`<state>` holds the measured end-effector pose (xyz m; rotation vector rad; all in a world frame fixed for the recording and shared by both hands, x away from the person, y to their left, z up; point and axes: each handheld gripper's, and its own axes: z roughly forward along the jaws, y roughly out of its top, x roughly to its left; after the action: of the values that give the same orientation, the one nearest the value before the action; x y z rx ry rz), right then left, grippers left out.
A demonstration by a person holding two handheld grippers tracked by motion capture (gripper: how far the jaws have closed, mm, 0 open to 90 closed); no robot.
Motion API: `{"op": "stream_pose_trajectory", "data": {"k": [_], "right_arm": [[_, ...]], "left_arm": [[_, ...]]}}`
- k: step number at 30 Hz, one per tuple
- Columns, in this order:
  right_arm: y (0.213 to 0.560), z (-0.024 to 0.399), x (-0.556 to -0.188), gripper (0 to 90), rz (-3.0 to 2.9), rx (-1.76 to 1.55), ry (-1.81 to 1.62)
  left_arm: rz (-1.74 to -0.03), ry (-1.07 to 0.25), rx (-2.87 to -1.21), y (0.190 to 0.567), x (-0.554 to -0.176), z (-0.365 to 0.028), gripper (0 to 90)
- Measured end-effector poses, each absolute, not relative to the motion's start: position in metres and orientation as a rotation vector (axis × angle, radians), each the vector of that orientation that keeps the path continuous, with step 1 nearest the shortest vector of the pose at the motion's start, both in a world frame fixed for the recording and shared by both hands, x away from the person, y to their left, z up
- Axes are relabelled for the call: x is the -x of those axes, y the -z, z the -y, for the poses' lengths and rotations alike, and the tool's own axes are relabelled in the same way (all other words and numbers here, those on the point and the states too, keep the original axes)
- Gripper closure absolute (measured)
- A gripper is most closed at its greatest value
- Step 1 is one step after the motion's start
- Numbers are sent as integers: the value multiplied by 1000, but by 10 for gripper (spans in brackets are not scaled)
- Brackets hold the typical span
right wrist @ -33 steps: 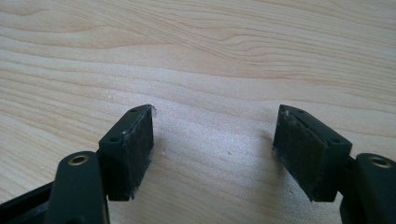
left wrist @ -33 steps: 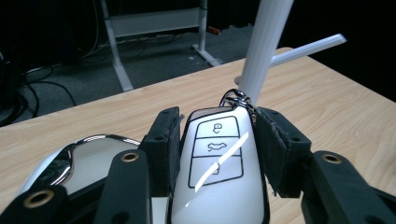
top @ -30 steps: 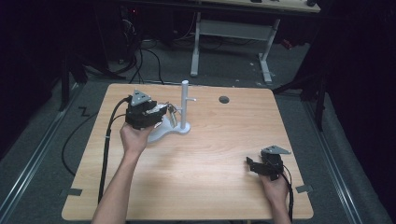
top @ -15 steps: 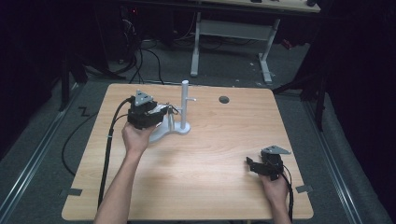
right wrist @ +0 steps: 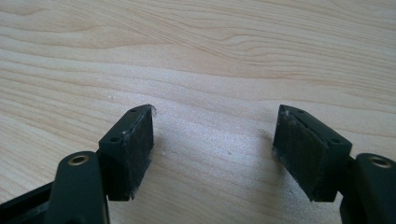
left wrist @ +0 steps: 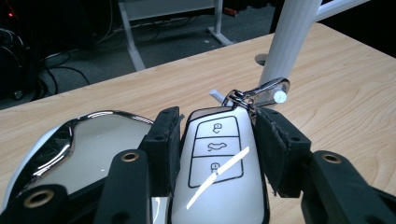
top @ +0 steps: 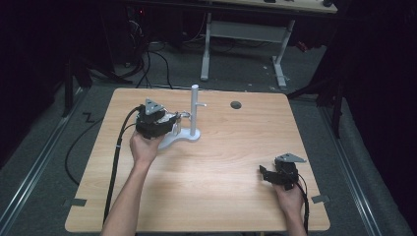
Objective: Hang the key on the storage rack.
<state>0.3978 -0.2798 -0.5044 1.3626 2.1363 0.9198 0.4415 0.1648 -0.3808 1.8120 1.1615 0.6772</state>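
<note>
My left gripper [top: 178, 119] [left wrist: 215, 123] is shut on a white car key fob [left wrist: 217, 163] with black-outlined buttons, one pad on each long side. The fob's metal key ring [left wrist: 254, 93] reaches a short white peg [left wrist: 280, 96] low on the white stand's post [top: 194, 110] [left wrist: 289, 37]; whether the ring sits around the peg I cannot tell. The stand's pale, shiny-rimmed base [top: 172, 141] [left wrist: 88, 140] lies under and beside the gripper. My right gripper [top: 263, 173] [right wrist: 215, 140] rests open near the table's front right, with bare wood between its pads.
The wooden table [top: 221, 196] has a round cable hole [top: 236, 104] at the back, right of the stand. A black cable [top: 115, 162] trails from the left gripper over the front left edge. Dark floor, cables and another desk's legs [top: 206, 49] lie behind.
</note>
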Motion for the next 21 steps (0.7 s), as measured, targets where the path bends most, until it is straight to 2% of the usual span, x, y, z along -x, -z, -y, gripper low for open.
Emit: {"op": "stream_pose_trajectory", "data": {"k": [21], "right_arm": [[504,280,-398,289,-2136,-1362,-919]], "left_arm": [[-1155,-674,-1862,395,-442,-150,519]]}}
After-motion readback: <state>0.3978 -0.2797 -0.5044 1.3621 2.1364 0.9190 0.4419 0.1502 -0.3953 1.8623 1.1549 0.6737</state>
